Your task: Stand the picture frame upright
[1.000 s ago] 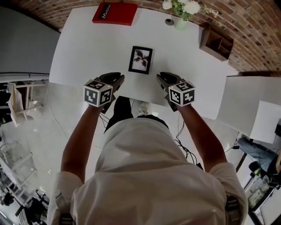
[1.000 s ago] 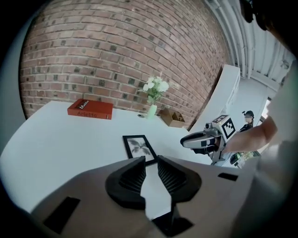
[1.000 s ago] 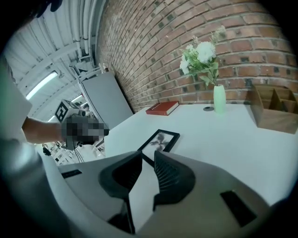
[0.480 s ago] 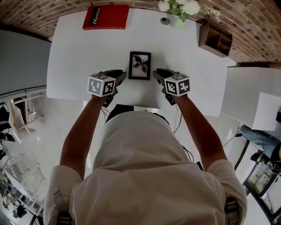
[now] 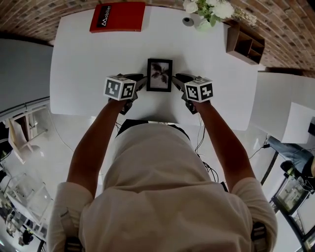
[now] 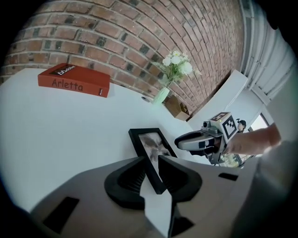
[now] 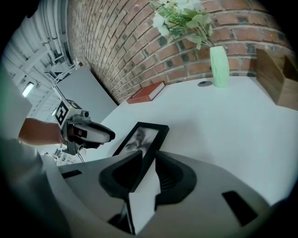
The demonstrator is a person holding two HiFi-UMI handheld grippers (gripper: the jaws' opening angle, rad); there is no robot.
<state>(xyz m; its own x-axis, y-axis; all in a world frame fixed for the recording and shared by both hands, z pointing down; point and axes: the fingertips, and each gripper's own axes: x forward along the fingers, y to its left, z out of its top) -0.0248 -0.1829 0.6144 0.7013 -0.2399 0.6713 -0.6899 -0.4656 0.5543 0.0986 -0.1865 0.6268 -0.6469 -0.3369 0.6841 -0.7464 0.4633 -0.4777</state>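
Note:
A black picture frame (image 5: 159,75) with a grey flower print lies flat on the white table (image 5: 88,64). My left gripper (image 5: 141,82) is at its left side and my right gripper (image 5: 177,80) at its right. In the left gripper view the frame (image 6: 153,142) runs its left rail and near corner into the narrow gap of the left gripper (image 6: 150,162), whose jaws press its sides. In the right gripper view the frame (image 7: 139,137) has its right rail filling the right gripper (image 7: 148,162) the same way.
A red book (image 5: 118,17) lies at the table's far left. A vase of white flowers (image 5: 204,10) and a small round cap (image 5: 188,21) stand at the far edge. A wooden box (image 5: 244,43) sits at the far right by the brick wall.
Both grippers have moved forward from the table's near edge and inward, and now flank the frame with its side rails between their jaws. The frame has stayed flat.

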